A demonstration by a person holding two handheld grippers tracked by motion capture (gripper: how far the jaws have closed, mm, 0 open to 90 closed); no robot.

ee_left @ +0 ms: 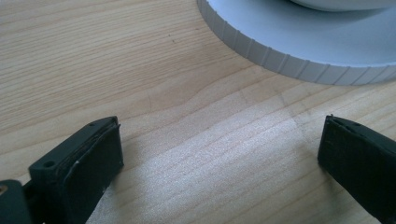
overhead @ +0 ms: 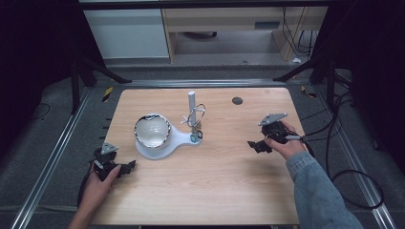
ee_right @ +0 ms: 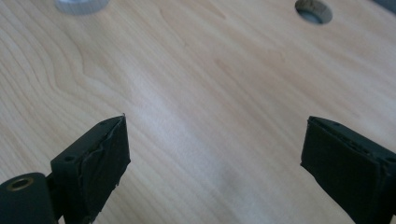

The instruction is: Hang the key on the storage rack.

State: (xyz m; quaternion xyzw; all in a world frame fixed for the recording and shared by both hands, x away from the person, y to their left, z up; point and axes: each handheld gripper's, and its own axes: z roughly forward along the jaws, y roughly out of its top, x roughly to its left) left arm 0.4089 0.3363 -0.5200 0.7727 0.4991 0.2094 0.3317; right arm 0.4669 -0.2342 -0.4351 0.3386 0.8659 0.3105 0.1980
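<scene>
You held the left gripper low at the near left of the wooden table, its jaws spread wide with nothing between them. In the left gripper view the white stand lay just ahead of those jaws, but the frame cut it off at the top and right, so you saw little more than its ribbed rim. From the high view, the stand's round base carried a bowl with a shiny rim, and its narrow arm ran right to a white post. A wire ring hung on that post with small items below it, possibly keys; they were too small to make out.

You held the right gripper near the right edge of the table, well apart from the stand, its jaws also spread wide and empty. In the right gripper view only bare wood lay between the jaws; a grey piece was clipped by the top edge, and a round hole in the tabletop sat far off. Your sleeve covered part of the near right corner.
</scene>
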